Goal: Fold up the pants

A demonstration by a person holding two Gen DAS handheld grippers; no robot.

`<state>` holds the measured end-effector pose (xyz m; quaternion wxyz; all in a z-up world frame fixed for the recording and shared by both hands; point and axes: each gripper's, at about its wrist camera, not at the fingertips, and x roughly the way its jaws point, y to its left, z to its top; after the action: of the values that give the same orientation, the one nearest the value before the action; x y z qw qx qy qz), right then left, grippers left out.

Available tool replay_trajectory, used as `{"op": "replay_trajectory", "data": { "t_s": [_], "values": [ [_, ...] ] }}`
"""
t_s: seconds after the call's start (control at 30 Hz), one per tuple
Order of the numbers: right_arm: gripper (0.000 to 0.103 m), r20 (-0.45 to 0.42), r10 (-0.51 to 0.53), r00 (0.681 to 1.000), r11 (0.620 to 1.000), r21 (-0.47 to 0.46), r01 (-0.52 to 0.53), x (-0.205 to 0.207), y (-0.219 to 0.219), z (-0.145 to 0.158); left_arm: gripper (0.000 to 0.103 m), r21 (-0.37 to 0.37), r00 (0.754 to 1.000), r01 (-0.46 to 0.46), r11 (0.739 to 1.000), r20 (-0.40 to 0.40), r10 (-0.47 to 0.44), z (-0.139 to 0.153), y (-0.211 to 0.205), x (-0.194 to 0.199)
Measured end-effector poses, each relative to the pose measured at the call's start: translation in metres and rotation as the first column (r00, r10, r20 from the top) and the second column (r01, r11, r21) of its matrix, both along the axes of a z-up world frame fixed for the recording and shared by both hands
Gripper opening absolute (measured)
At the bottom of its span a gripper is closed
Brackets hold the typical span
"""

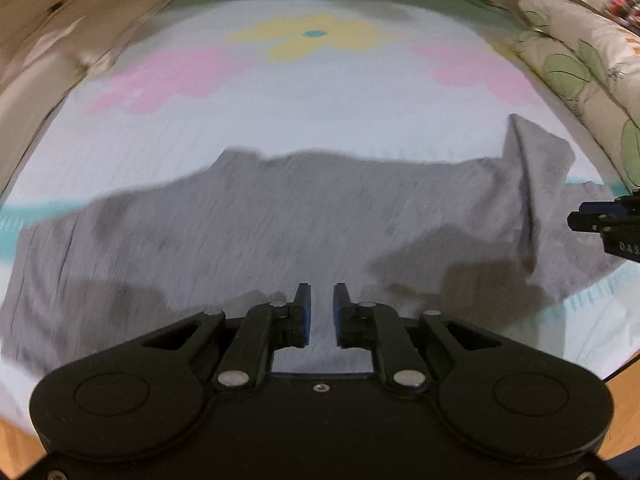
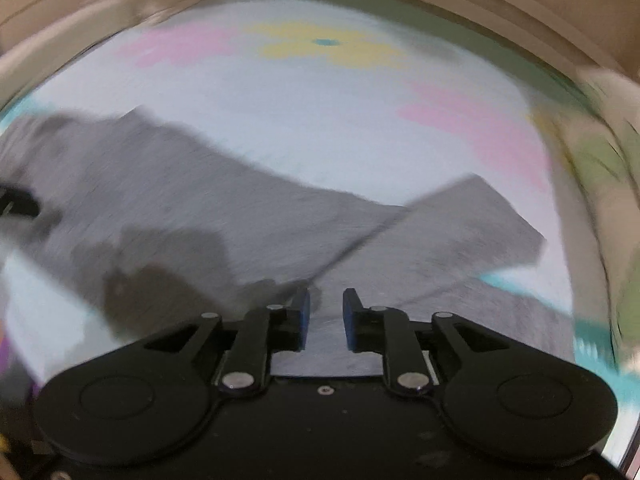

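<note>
Your left gripper (image 1: pixel 322 300) hangs over the grey pants (image 1: pixel 280 216), its blue-padded fingers (image 1: pixel 305 318) a narrow gap apart with nothing pinched between them. The pants lie spread across the pale mat (image 1: pixel 320 112), the one with the yellow flower (image 1: pixel 316 38) and pink patches, and they run from the left edge of your left camera's view to a raised fold (image 1: pixel 532 168) at the far right. Your right gripper (image 2: pixel 326 304) is parted the same way, jaws clear of the cloth, poised above a diagonal crease (image 2: pixel 360 240) where one grey layer overlaps another. Both views are smeared by motion (the right one more so), so the fabric below each set of pads looks untouched, though I can't be sure. At the right edge of your left view sits the other tool's black tip (image 1: pixel 600 224), beside the leaf-print cushion (image 1: pixel 580 68).
</note>
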<state>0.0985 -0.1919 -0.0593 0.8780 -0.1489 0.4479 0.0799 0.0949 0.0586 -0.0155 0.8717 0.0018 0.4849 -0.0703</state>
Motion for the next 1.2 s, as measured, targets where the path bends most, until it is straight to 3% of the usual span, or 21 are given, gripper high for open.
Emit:
{"op": "replay_trajectory", "data": {
  "t_s": [0.17,0.33,0.43,0.57,0.67,1.03,1.13,1.2],
  "values": [
    [0.024,0.009,-0.239,0.971,0.97,0.045,0.238,0.034,-0.035,0.003,0.021,-0.027,0.997,0.046,0.999,-0.065,-0.048,-0.003,-0.012,0.041],
    [0.027,-0.022,-0.429,0.903,0.892,0.146,0.427,0.082,-0.063,0.007,0.021,0.017,0.992,0.085,0.996,-0.097,-0.083,-0.019,-0.02,0.057],
    [0.027,-0.021,-0.492,0.871,0.858,0.156,0.489,0.116,-0.068,0.003,0.021,-0.009,0.984,0.069,0.998,-0.164,-0.07,-0.037,-0.021,0.061],
    [0.028,0.011,-0.531,0.848,0.841,0.13,0.525,0.157,-0.065,-0.009,0.021,-0.065,0.964,0.039,0.997,-0.258,-0.055,-0.059,-0.017,0.062],
    [0.028,0.029,-0.543,0.839,0.838,0.076,0.54,0.18,-0.058,-0.019,0.021,-0.044,0.958,0.037,0.998,-0.282,-0.048,-0.072,-0.016,0.059],
    [0.031,0.005,-0.58,0.815,0.8,-0.183,0.571,0.221,-0.04,-0.067,0.022,-0.045,0.963,0.074,0.996,-0.257,-0.083,-0.079,-0.02,0.047],
    [0.01,0.018,-0.525,0.851,0.832,-0.198,0.518,0.217,-0.041,-0.059,0.022,-0.054,0.962,0.069,0.996,-0.261,-0.081,-0.079,-0.02,0.046],
    [0.005,0.045,-0.518,0.854,0.834,-0.195,0.516,0.212,-0.045,-0.049,0.022,-0.062,0.961,0.062,0.996,-0.265,-0.076,-0.078,-0.018,0.047]
  ]
}}
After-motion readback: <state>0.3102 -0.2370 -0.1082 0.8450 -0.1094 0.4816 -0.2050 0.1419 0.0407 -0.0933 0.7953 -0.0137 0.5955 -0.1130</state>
